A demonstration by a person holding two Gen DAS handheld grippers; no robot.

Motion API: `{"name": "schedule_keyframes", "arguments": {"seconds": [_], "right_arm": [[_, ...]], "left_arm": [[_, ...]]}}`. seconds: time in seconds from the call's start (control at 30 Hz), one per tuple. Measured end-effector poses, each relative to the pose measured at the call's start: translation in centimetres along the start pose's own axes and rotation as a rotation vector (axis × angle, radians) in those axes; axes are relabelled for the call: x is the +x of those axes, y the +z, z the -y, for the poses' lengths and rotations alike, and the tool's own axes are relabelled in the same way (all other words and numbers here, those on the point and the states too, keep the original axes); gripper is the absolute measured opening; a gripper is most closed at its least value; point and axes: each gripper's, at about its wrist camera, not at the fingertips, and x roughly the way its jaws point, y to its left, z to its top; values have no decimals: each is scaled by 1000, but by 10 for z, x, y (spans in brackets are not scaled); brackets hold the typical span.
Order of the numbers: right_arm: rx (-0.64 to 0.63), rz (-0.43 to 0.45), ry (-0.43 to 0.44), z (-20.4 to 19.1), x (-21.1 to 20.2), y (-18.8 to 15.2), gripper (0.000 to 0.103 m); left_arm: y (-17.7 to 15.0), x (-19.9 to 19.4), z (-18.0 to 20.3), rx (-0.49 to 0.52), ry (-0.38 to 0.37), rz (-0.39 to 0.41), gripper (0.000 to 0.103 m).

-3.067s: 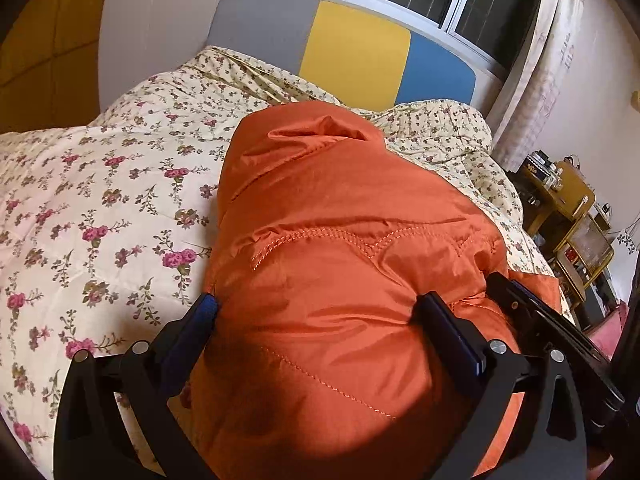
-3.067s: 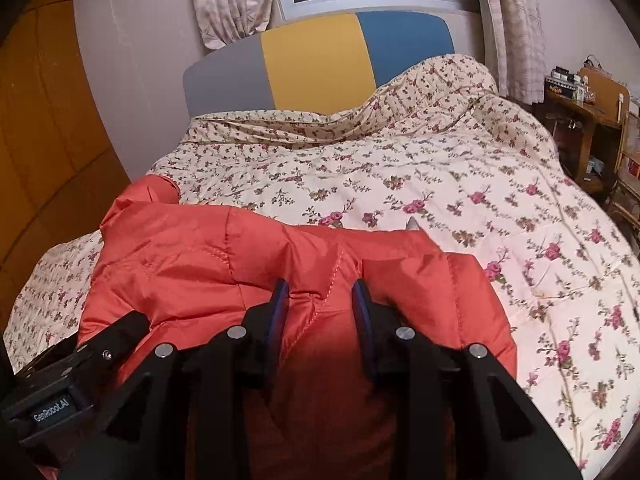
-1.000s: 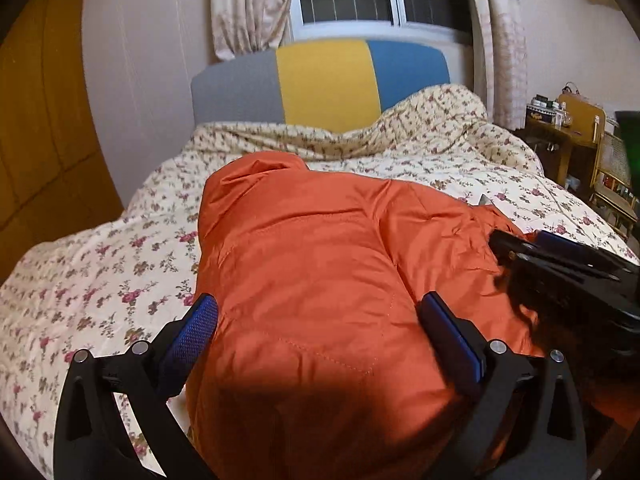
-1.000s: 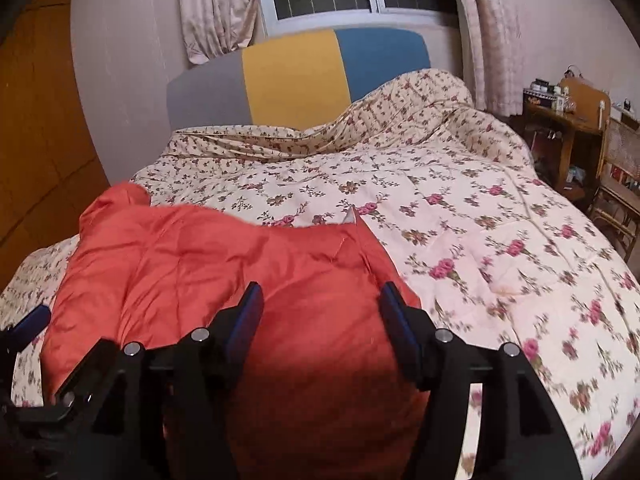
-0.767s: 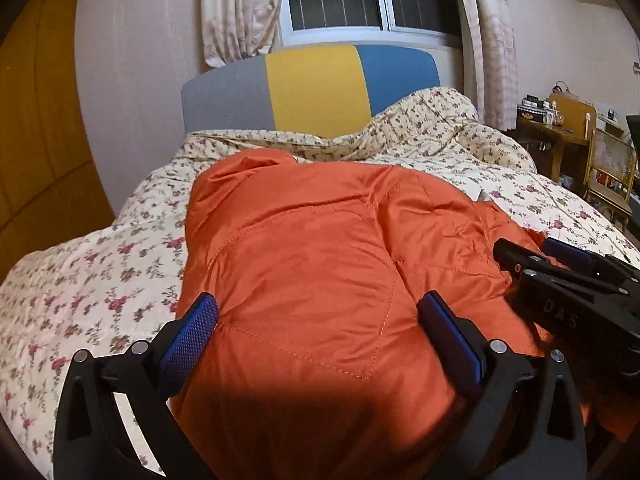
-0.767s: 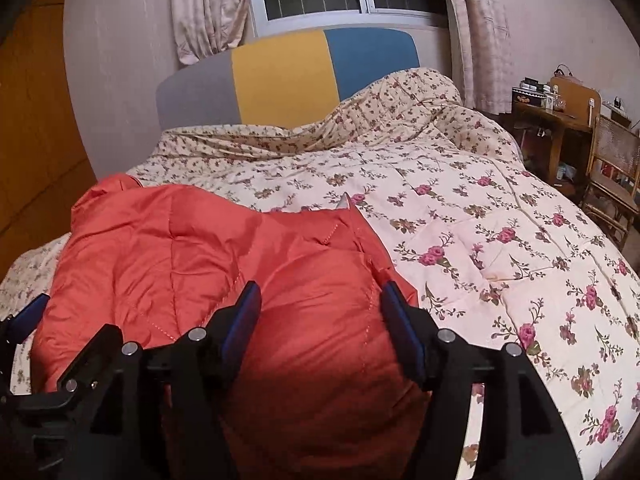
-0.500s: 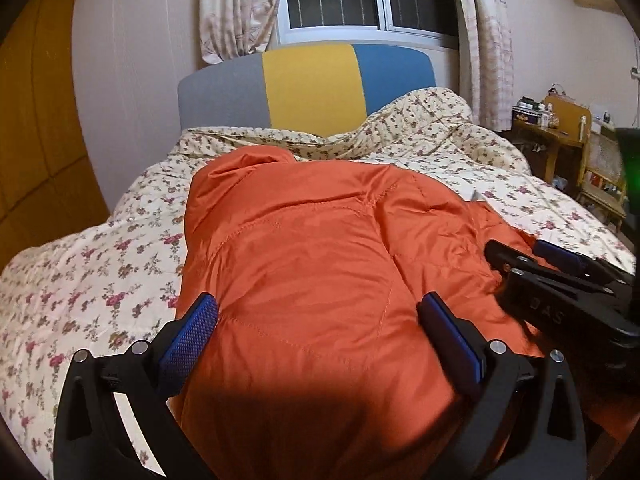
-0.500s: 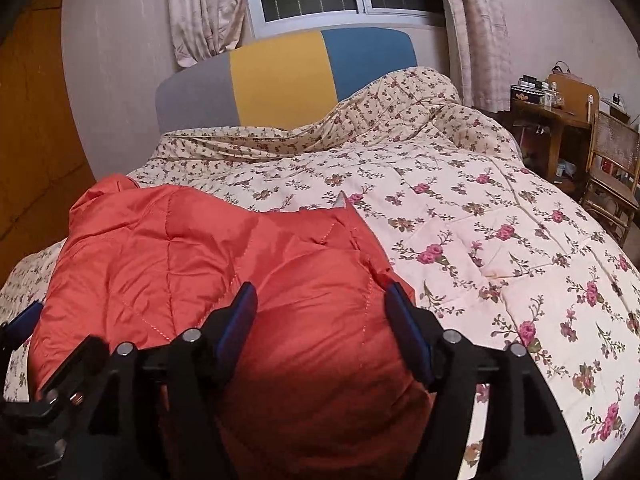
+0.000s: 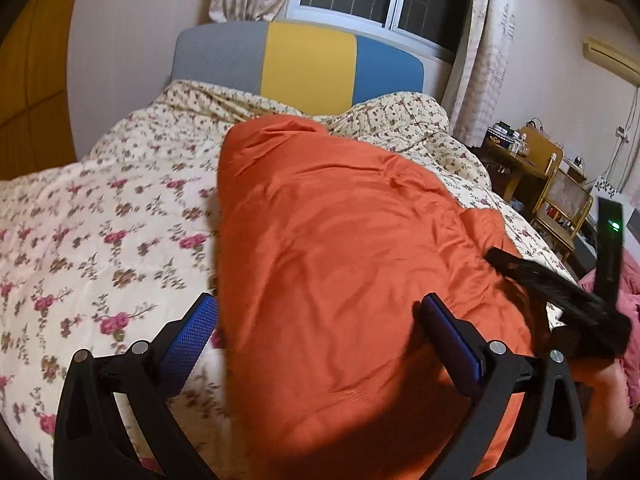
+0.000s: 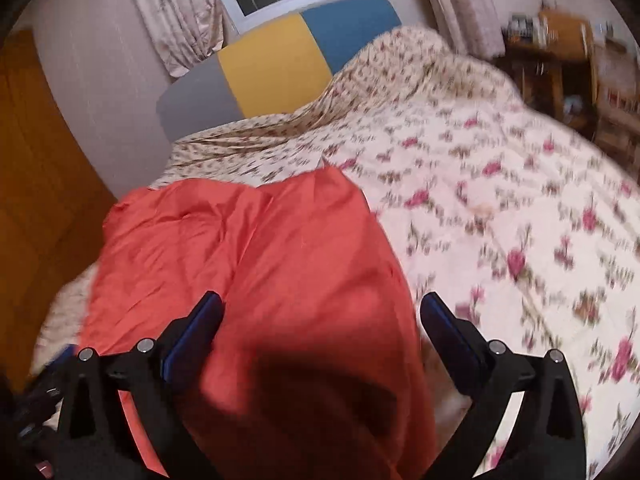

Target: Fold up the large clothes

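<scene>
An orange padded jacket lies folded in a bulky heap on the floral bed quilt. It also shows in the right wrist view. My left gripper is open, its blue pads spread either side of the jacket's near end, holding nothing. My right gripper is open wide over the jacket's near right part, empty. The right gripper's black body shows at the jacket's right edge in the left wrist view.
The bed has a grey, yellow and blue headboard under a window. A wooden desk and chair stand right of the bed. An orange wardrobe wall is on the left. Floral quilt stretches to the right.
My right gripper has let go of the jacket and opened from a narrow to a wide gap. Both views have tilted and blurred with motion. The left gripper stays open.
</scene>
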Motion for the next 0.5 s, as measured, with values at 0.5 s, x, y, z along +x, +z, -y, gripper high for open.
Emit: {"name": "schedule_keyframes", "arguments": {"seconds": [0.5], "right_arm": [[196,-254,329,34,11,-15,95]], "left_arm": [[-9,29,-43,-225,-335,-231,100]]}}
